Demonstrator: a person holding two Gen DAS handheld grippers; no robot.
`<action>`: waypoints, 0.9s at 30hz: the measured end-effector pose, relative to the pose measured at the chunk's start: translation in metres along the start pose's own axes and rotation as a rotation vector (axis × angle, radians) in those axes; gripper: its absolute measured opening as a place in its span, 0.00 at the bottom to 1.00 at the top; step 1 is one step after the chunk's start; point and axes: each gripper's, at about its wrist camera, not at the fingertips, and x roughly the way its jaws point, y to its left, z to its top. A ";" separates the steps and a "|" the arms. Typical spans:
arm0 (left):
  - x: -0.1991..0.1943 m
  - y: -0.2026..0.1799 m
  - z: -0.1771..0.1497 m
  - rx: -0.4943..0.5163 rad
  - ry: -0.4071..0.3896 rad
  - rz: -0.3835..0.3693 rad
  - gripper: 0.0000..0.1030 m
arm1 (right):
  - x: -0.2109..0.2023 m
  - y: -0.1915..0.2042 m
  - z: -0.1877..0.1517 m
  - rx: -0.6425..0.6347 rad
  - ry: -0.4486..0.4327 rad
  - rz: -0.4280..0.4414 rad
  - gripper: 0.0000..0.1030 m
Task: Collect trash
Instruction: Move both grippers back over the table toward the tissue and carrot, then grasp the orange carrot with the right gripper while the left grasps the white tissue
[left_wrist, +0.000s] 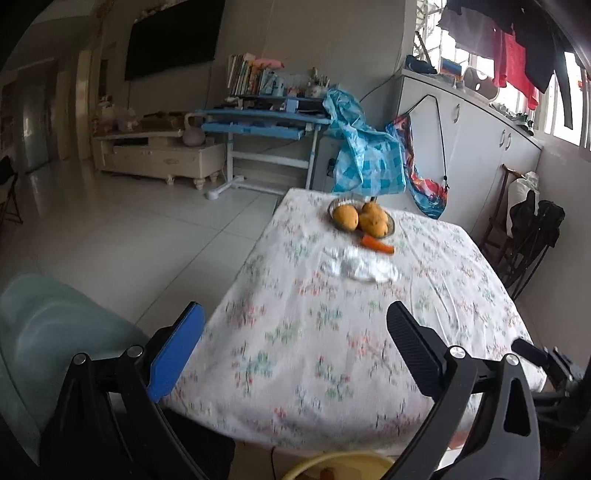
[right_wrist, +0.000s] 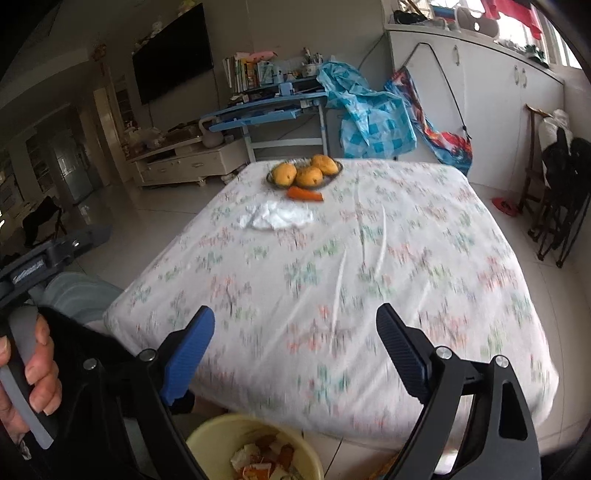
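Observation:
A crumpled white tissue lies on the floral tablecloth, also in the right wrist view. An orange carrot piece lies just beyond it, in front of a dish of mangoes. A yellow bin with scraps inside stands on the floor below the table's near edge; its rim shows in the left wrist view. My left gripper is open and empty above the near edge. My right gripper is open and empty too.
A pale green chair stands at the table's left. A blue desk, a TV cabinet and blue plastic bags are beyond the table. White cupboards and dark folding chairs are on the right.

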 end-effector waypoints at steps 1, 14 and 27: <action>0.004 -0.001 0.005 -0.002 0.002 -0.002 0.93 | 0.007 0.000 0.009 -0.008 -0.001 0.003 0.83; 0.040 0.009 0.003 -0.061 0.083 -0.003 0.93 | 0.163 -0.002 0.119 -0.153 0.136 -0.023 0.83; 0.060 0.009 0.000 -0.065 0.154 -0.007 0.93 | 0.243 -0.016 0.126 -0.161 0.276 -0.001 0.74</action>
